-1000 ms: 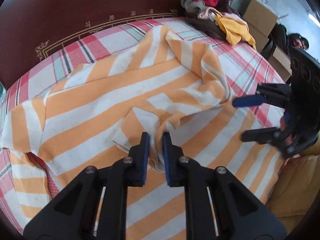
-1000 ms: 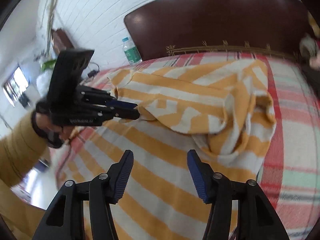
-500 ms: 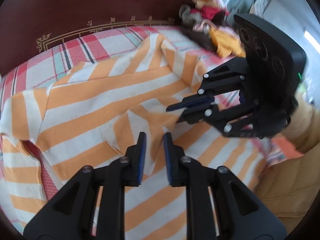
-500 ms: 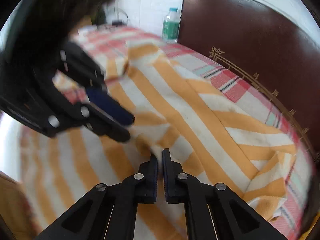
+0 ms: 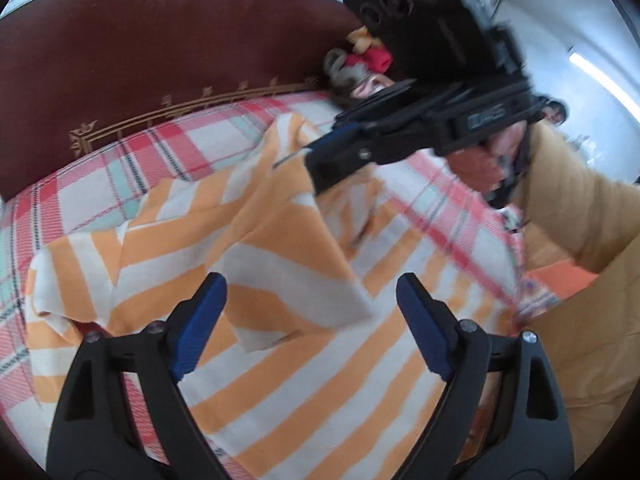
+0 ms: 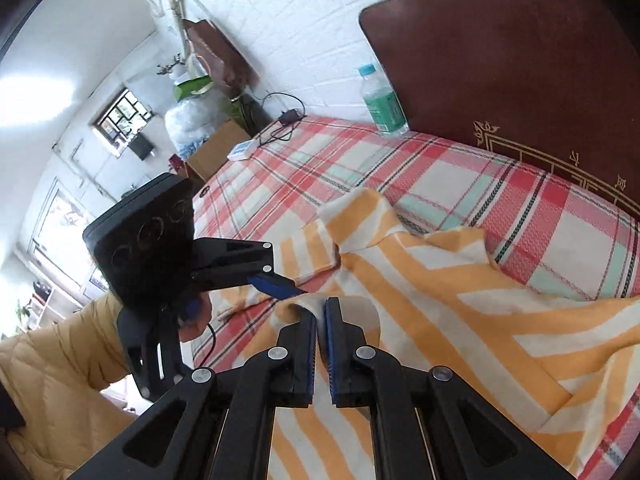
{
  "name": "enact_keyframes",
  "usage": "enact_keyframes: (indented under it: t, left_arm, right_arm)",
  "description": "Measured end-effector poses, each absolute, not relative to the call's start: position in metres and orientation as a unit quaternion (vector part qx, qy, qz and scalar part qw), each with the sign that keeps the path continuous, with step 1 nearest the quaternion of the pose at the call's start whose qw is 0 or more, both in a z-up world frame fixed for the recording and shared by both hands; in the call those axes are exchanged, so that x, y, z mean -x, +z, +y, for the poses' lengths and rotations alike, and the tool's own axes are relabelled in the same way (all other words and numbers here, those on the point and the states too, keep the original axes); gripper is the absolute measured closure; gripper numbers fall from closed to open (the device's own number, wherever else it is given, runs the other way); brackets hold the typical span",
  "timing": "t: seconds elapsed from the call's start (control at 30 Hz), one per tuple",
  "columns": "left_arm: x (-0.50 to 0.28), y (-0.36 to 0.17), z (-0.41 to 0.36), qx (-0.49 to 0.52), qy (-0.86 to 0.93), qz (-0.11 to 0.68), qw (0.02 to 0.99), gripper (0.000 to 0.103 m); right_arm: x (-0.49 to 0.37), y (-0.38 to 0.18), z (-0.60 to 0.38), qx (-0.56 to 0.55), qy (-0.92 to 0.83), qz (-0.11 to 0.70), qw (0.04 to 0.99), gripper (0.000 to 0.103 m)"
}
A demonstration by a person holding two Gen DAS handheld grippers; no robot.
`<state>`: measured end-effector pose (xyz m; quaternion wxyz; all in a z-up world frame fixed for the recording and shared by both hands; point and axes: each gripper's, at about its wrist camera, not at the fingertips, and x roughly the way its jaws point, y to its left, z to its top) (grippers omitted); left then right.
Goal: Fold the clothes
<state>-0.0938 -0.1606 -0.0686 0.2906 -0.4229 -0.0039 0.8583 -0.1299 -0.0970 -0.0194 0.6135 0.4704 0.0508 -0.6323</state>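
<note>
Cloth with orange and white stripes, the striped garment point(image 5: 256, 248), lies spread across the middle of the plaid bed sheet point(image 5: 100, 184), and one part of it is lifted off the bed toward the upper centre of the left wrist view, where the right gripper point(image 5: 316, 160) has it. In the right wrist view the right gripper point(image 6: 321, 312) has its jaws pressed together on a raised ridge of the fabric at the centre of the frame, which looks like a hold for carrying that edge across the rest of the piece. The left gripper point(image 5: 310, 308) hangs low over the cloth with its jaws spread wide and nothing between them; seen from the right wrist it sits at left of centre point(image 6: 280, 284), just beside the pinched fold, probably placed to take a neighbouring edge or steady the layer. A folded-back flap lies between its fingers. Behind, a dark headboard point(image 5: 160, 48) runs along the top, a heap of other clothes point(image 5: 360, 64) rests against it, and a water bottle point(image 6: 380, 100) stands at upper centre of the right wrist view.
</note>
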Motion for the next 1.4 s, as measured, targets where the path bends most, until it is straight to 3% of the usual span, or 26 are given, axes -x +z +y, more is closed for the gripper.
enact_keyframes:
  t: [0.1,0.17,0.23,0.3,0.37,0.5,0.63,0.73,0.9,0.97,1.0,1.03,1.1,1.13,1.17,1.2,1.3,1.4]
  left_arm:
    - [0.106,-0.083,-0.161,0.449,0.851,-0.009,0.273,0.016]
    - [0.117,-0.095,-0.168,0.472,0.840,-0.033,0.267,0.026]
    - [0.125,-0.105,-0.175,0.492,0.828,-0.061,0.261,0.066]
    - [0.127,-0.113,-0.185,0.506,0.817,-0.099,0.259,0.074]
    - [0.129,-0.120,-0.195,0.518,0.804,-0.137,0.257,0.086]
    - [0.133,-0.135,-0.214,0.540,0.775,-0.212,0.251,0.086]
    - [0.131,-0.139,-0.232,0.542,0.747,-0.283,0.260,0.086]
    - [0.130,-0.131,-0.234,0.536,0.749,-0.285,0.265,0.086]
    - [0.133,-0.125,-0.227,0.552,0.764,-0.240,0.232,0.086]
    - [0.135,-0.127,-0.221,0.569,0.780,-0.180,0.189,0.077]
    - [0.136,-0.128,-0.221,0.572,0.782,-0.171,0.178,0.061]
    - [0.136,-0.128,-0.224,0.572,0.778,-0.187,0.182,0.057]
    - [0.136,-0.127,-0.231,0.570,0.768,-0.219,0.191,0.057]
    - [0.135,-0.127,-0.234,0.569,0.764,-0.235,0.195,0.067]
    - [0.135,-0.127,-0.237,0.568,0.758,-0.251,0.198,0.074]
    - [0.135,-0.126,-0.240,0.566,0.753,-0.267,0.202,0.081]
    - [0.134,-0.124,-0.250,0.559,0.736,-0.316,0.216,0.081]
    - [0.130,-0.122,-0.260,0.557,0.726,-0.338,0.220,0.081]
  right_arm:
    - [0.132,-0.032,-0.106,-0.487,-0.621,0.049,0.612,0.098]
    - [0.137,-0.040,-0.109,-0.497,-0.618,0.043,0.607,0.097]
    - [0.145,-0.050,-0.110,-0.509,-0.622,0.028,0.594,0.096]
    - [0.155,-0.061,-0.107,-0.519,-0.643,0.020,0.563,0.093]
    - [0.164,-0.067,-0.099,-0.518,-0.682,0.025,0.517,0.065]
    - [0.176,-0.059,-0.042,-0.467,-0.750,-0.020,0.468,0.064]
    - [0.175,-0.053,0.039,-0.439,-0.802,-0.050,0.401,0.054]
    - [0.171,-0.065,0.084,-0.459,-0.815,-0.057,0.349,0.047]
    - [0.173,-0.101,0.104,-0.504,-0.802,-0.057,0.316,0.046]
    - [0.172,-0.109,0.098,-0.503,-0.805,-0.037,0.311,0.046]
    - [0.171,-0.112,0.094,-0.502,-0.807,-0.026,0.311,0.046]
    - [0.170,-0.114,0.089,-0.498,-0.808,-0.012,0.315,0.046]
    - [0.168,-0.117,0.081,-0.491,-0.811,0.013,0.317,0.060]
    - [0.167,-0.118,0.079,-0.487,-0.813,0.024,0.318,0.084]
    - [0.167,-0.119,0.080,-0.484,-0.815,0.028,0.317,0.091]
    - [0.168,-0.117,0.084,-0.481,-0.818,0.024,0.316,0.091]
    - [0.170,-0.113,0.111,-0.468,-0.834,-0.015,0.292,0.092]
    - [0.174,-0.113,0.149,-0.468,-0.823,-0.120,0.298,0.093]
